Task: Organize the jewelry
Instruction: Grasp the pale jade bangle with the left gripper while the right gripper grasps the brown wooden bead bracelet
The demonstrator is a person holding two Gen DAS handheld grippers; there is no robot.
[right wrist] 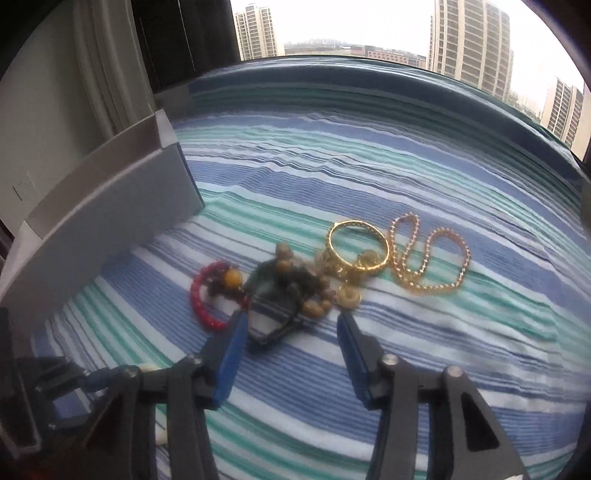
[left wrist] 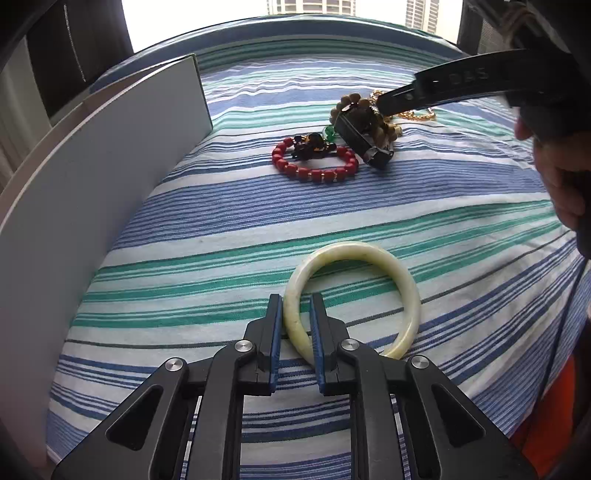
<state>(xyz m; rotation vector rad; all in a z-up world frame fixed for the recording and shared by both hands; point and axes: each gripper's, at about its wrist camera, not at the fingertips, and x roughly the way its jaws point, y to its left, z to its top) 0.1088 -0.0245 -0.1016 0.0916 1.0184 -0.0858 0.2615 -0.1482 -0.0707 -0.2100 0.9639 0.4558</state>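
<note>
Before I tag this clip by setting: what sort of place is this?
Probably a high-rise bedroom. The jewelry lies on a striped bedsheet, a curtain hangs at the left, and the window behind looks out on apartment towers.

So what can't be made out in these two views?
- Box interior: both views show only its outer wall; the contents are hidden.
- Brown bead bracelet: left wrist view, partly covered by the right gripper.
- Dark bead cluster: right wrist view, motion blur; separate pieces can't be told apart.
- Pale bangle: its near arc is hidden behind the left gripper.
</note>
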